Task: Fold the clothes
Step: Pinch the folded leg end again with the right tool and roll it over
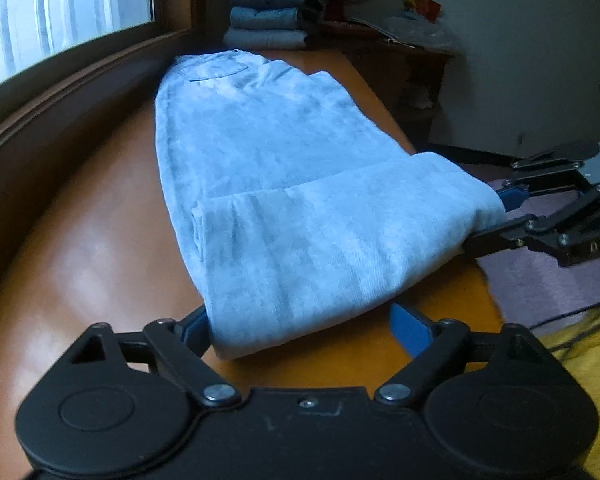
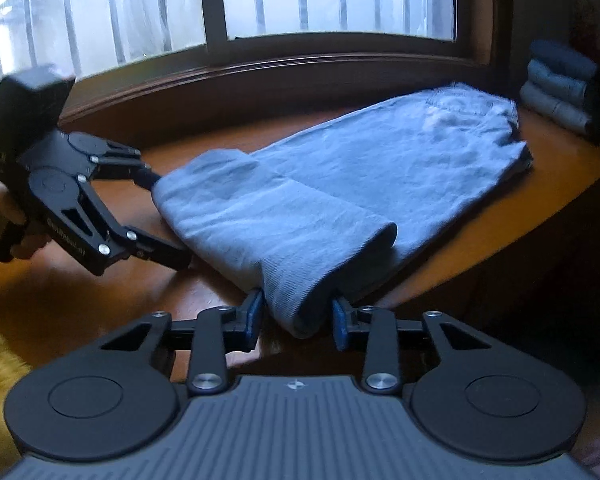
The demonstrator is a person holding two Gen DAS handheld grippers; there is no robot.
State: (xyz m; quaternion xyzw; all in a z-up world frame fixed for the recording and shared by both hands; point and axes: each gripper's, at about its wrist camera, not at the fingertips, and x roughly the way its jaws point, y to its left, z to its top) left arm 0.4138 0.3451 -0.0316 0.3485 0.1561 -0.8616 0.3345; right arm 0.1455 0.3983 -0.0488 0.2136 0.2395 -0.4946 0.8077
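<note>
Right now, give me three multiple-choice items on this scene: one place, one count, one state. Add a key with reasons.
1. Where is the stack of folded clothes?
A) beyond the far end of the jeans
B) on top of the jeans
C) on the floor

2. How many folded pieces are in the stack?
A) one
B) three
C) six

3. The jeans' near end is:
A) lying flat in a single layer
B) folded back over itself
C) tied in a knot

Key:
1 A, the stack sits past the pocket end, apart from the jeans.
2 B, three layers show in both views.
3 B, a doubled layer with a rounded fold edge shows.
</note>
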